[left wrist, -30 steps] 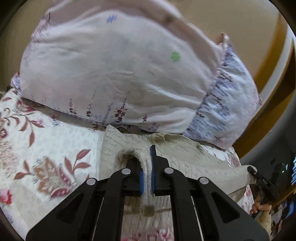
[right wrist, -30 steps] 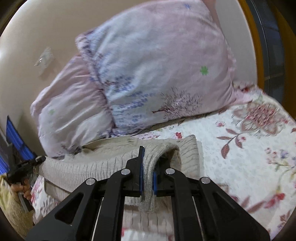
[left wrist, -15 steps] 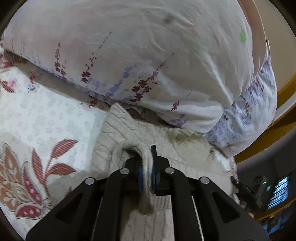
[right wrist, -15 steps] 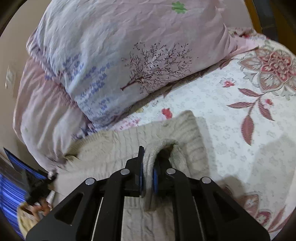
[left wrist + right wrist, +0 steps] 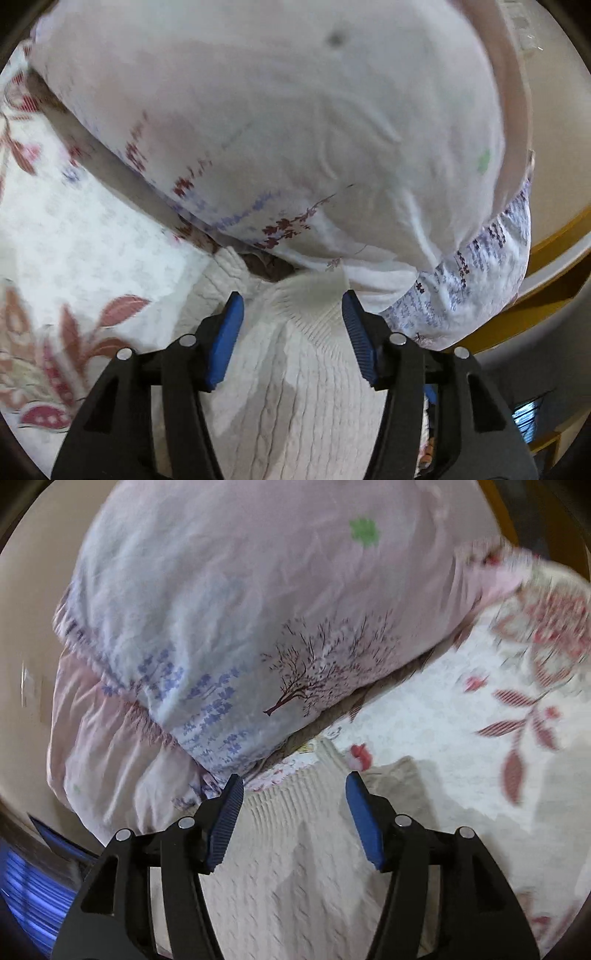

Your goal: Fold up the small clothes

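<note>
Left wrist view: fingers (image 5: 225, 343) of left gripper (image 5: 291, 336) spread wide, blue ribbed pads apart, nothing clamped between them. Cream knit sweater (image 5: 295, 387) lies flat under and between the fingers; whether the tips touch the knit, can't tell. Sweater has cable and rib texture, top edge bunched into a small peak right against the pillow (image 5: 277, 129). Pillow is pale with purple and maroon sprig print, fills the upper frame, somewhat blurred. Floral bedspread (image 5: 74, 240) to the left, red leaf pattern, sweater lies on it. Gripper aimed low over the bed, toward the pillow.

Right wrist view: fingers (image 5: 221, 827) of right gripper (image 5: 293, 819) also wide apart, gripping nothing. Sweater (image 5: 295, 886) below and between them, ribbed hem near the tips, a folded corner sticking out on the right beside the right finger. Knit looks motion-blurred. Pillow (image 5: 258, 609) beyond, pinkish with tree print and a green mark, a second pink pillow (image 5: 96, 746) under it on the left. Bedspread (image 5: 480, 738) to the right, blurred. Gripper angled down toward the sweater's top edge, near the pillows.
</note>
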